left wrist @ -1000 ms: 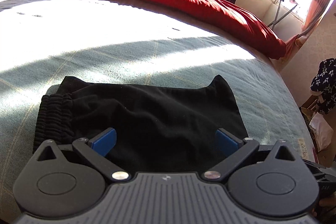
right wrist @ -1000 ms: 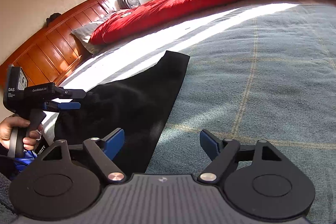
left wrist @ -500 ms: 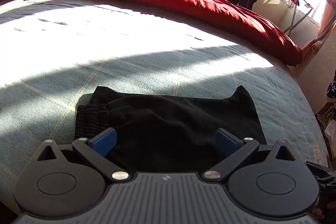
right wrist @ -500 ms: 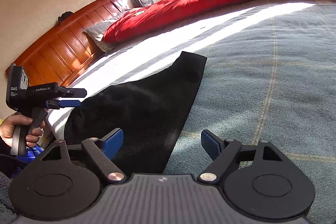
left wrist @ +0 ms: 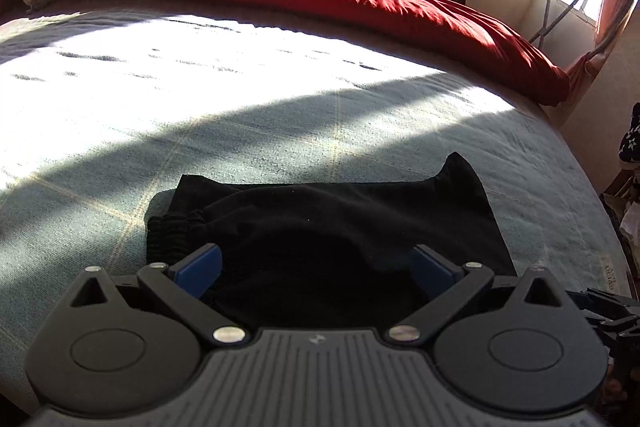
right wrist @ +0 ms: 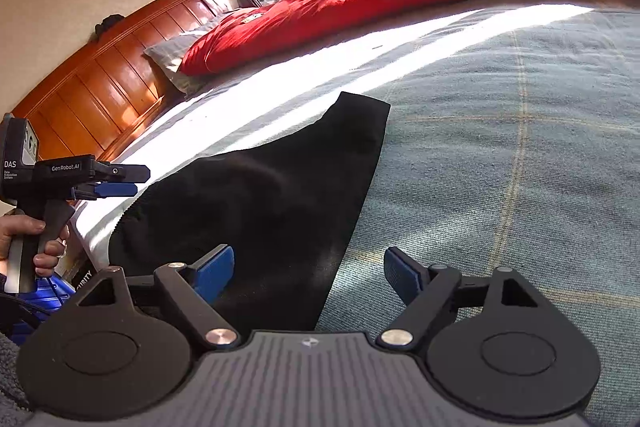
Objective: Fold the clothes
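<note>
Soft black cloth shorts lie on the bed, ready to be folded.

The black cloth shorts with a bunched stretchy waistband [left wrist: 320, 223] are spread flat on the grey-green checked bed cover [left wrist: 280, 131], near the bed's front edge. They look light, soft and floppy, so they will likely sag when lifted. A corner or the thick waistband [left wrist: 172, 235] is judged the best place to be held. The left gripper [left wrist: 316, 269] is kept wide apart above the cloth, nothing pinched. The right gripper [right wrist: 308, 273] is also spread wide over the shorts' side edge, nothing held.
</note>
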Tool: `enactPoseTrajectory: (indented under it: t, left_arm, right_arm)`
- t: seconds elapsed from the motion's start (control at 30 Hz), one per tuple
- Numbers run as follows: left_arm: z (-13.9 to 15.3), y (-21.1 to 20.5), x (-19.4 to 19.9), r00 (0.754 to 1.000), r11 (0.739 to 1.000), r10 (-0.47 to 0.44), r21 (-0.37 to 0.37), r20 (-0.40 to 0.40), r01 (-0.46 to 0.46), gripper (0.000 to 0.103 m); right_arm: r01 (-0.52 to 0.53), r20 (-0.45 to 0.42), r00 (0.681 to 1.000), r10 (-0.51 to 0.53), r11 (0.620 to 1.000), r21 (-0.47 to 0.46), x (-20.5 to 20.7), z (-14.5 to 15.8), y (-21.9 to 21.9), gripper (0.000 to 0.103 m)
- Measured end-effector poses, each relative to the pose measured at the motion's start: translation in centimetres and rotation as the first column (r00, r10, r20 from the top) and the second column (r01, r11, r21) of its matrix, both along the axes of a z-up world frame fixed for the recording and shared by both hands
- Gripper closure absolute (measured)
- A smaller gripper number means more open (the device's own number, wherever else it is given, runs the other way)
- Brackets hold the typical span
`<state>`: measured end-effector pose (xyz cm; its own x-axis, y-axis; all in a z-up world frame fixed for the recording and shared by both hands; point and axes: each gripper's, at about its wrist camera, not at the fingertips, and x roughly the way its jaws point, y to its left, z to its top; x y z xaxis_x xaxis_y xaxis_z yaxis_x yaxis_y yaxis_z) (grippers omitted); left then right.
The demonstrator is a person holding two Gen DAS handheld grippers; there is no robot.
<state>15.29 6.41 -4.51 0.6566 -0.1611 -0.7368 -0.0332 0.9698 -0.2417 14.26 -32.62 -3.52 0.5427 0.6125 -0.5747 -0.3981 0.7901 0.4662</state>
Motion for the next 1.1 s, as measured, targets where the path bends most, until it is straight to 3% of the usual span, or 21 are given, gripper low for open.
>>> enactPoseTrajectory:
  t: [0.3, 0.43, 0.77, 0.97, 1.1]
  left_arm:
    - [0.1, -0.3, 0.3, 0.995, 0.995, -0.096, 0.027, 0.0, 0.096, 0.003]
    - [-1.9, 1.6, 0.3, 0.995, 0.997, -0.069, -0.038, -0.07, 0.067, 0.003]
    - [0.9, 6.2, -0.5, 0.99, 0.988, -0.127, -0.076, 0.066, 0.132, 0.003]
    - [-1.8, 11.4, -0.4, 0.995, 0.962, -0.088, -0.255, 0.036, 0.095, 0.003]
    - [-3.8, 14.4, -0.3, 0.996, 0.911, -0.084, -0.405, -0.006, 0.074, 0.003]
  right_arm:
    - [0.051, -0.012, 0.999, -0.052, 0.998, -0.032, -0.6, 0.1, 0.9, 0.016]
    - [0.078, -0.014, 0.997, -0.079, 0.996, -0.042, -0.9, 0.3, 1.5, 0.016]
    - [0.12, 0.024, 0.993, -0.119, 0.992, -0.046, -1.6, 2.6, 5.0, 0.011]
    - [0.102, 0.024, 0.995, -0.101, 0.991, -0.082, -1.4, 3.4, 9.5, 0.01]
    - [0.091, 0.022, 0.996, -0.089, 0.991, -0.094, -1.0, 3.9, 12.0, 0.01]
